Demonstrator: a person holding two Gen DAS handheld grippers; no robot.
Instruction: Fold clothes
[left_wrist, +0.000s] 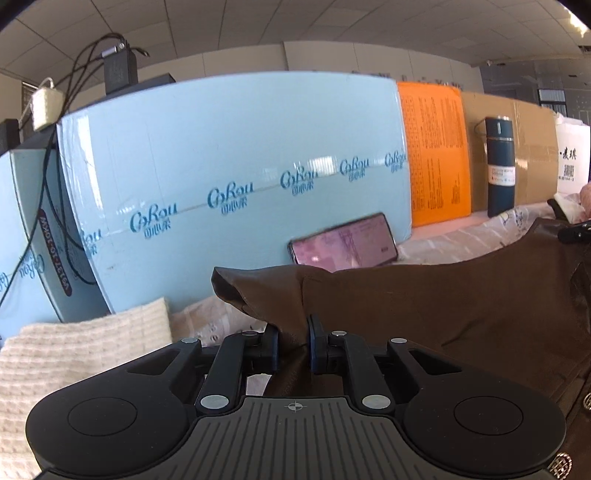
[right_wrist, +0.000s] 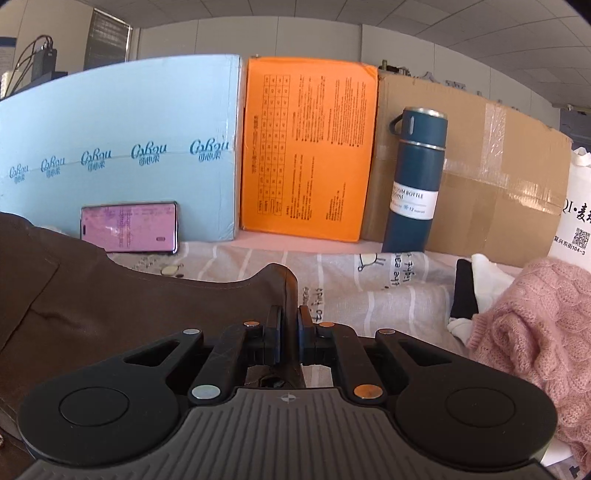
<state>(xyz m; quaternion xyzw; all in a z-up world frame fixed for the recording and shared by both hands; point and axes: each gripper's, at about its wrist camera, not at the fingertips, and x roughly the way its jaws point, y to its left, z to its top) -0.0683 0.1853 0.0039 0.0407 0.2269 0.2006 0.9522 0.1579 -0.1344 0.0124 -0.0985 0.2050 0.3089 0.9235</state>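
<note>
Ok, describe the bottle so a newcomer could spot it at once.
Start at the row of boxes along the back of the table. The bottle stands upright against the brown cardboard one, just right of the orange box. It is the only tall dark-blue cylinder there, with a white label and a carry loop.

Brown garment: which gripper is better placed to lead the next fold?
Probably neither alone. The left gripper and right gripper are each shut on an edge of the brown garment, so both look equally placed to carry it together.
</note>
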